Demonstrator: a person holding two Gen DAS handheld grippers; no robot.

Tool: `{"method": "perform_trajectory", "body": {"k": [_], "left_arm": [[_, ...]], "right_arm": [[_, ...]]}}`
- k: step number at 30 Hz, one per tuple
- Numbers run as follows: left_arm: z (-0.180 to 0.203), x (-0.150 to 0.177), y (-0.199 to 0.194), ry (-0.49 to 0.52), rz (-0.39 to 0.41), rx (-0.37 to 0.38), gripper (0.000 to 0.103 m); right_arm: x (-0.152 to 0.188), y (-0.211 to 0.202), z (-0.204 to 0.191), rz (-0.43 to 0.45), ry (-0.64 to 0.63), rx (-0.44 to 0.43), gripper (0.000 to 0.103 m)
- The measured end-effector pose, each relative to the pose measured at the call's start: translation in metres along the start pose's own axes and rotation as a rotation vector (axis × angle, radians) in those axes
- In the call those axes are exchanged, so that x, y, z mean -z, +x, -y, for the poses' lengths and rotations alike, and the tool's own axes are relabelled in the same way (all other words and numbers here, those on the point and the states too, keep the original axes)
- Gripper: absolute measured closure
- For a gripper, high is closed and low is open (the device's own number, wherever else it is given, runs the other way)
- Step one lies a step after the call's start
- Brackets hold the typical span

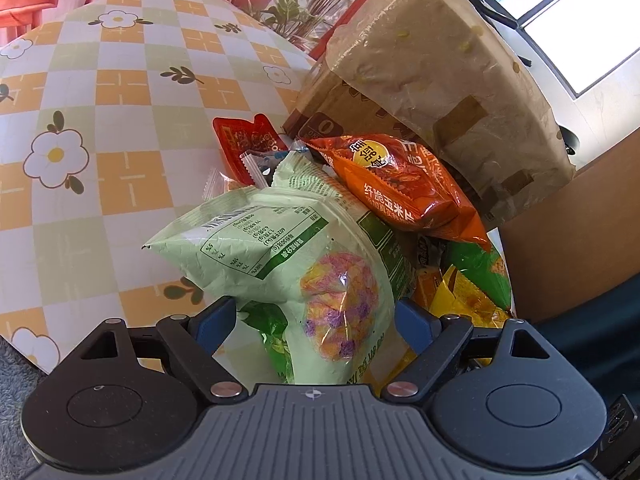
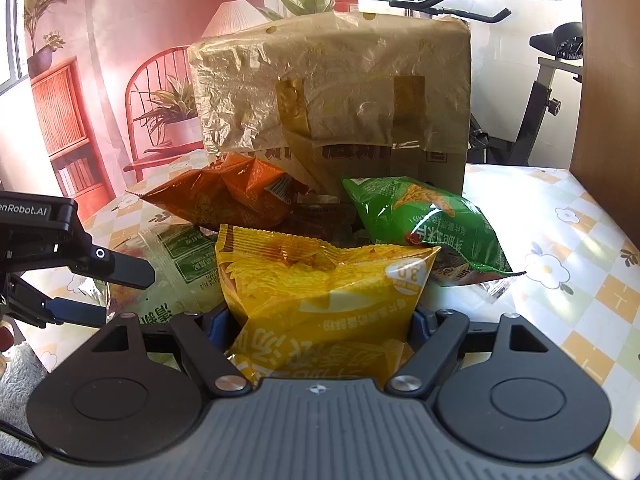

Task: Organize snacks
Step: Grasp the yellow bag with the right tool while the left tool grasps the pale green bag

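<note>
Pale green bag (image 1: 280,280) – pile-edge, tablecloth (image 1: 100,140) leftward

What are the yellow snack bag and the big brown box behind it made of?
Yellow snack bag: apparently thin glossy plastic film, judging by its crinkles and shiny glare. Brown box: probably cardboard, wrapped in wrinkled translucent plastic sheet held by tape strips.

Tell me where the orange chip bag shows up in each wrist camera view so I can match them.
Left wrist view: the orange chip bag is right of centre, atop the pile, against the box.
Right wrist view: the bag is left of centre, behind the yellow bag.
Shared landmark: the plastic-covered cardboard box behind the snacks.
</note>
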State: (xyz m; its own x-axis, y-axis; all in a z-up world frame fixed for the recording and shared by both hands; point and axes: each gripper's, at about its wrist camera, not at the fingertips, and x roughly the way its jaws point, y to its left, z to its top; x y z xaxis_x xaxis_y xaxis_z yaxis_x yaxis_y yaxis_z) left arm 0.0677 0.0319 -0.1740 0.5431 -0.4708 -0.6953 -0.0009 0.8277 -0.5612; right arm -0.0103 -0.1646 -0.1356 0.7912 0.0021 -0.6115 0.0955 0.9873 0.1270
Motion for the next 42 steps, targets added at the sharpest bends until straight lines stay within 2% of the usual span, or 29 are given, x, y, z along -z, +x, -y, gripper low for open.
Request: {"method": "perform_trajectory", "body": {"k": [4,8,16,18,19,21,23,26,35,42], "left_arm": [[0.003,-0.005,0.011,0.027,0.026,-0.021,0.011],[0.001,-0.004,0.025,0.042,0.022,-0.048,0.010],[-0.012,-0.007,0.045,-0.004,0.023,-0.005,0.003],[-0.010,-0.006,0.049,0.020,0.025,-0.002,0.002],[-0.008,-0.006,0.050,0.037,0.026,-0.007,0.003],[-0.004,-0.005,0.050,0.068,0.032,-0.003,0.013],[0.001,-0.004,0.045,0.111,0.049,-0.019,0.023],[0.011,0.001,0.030,0.182,0.079,-0.056,0.029],[0.031,0.005,-0.022,0.321,0.225,-0.122,0.029],[0.036,0.010,-0.043,0.361,0.260,-0.160,0.029]], "right_arm": [[-0.009,0.014,-0.007,-0.011,-0.046,0.017,0.023],[-0.011,0.025,-0.008,-0.038,-0.027,0.005,0.023],[-0.007,0.029,-0.009,-0.059,-0.029,-0.010,0.023],[-0.006,0.030,-0.009,-0.059,-0.027,-0.009,0.023],[-0.005,0.029,-0.009,-0.060,-0.026,-0.009,0.023],[-0.004,0.029,-0.010,-0.062,-0.026,-0.009,0.023],[-0.003,0.028,-0.010,-0.064,-0.026,-0.008,0.023],[-0.003,0.024,-0.009,-0.059,-0.020,-0.008,0.023],[-0.003,0.014,-0.009,-0.046,-0.002,-0.012,0.023],[-0.004,0.001,-0.012,-0.039,0.001,-0.001,0.023]]}}
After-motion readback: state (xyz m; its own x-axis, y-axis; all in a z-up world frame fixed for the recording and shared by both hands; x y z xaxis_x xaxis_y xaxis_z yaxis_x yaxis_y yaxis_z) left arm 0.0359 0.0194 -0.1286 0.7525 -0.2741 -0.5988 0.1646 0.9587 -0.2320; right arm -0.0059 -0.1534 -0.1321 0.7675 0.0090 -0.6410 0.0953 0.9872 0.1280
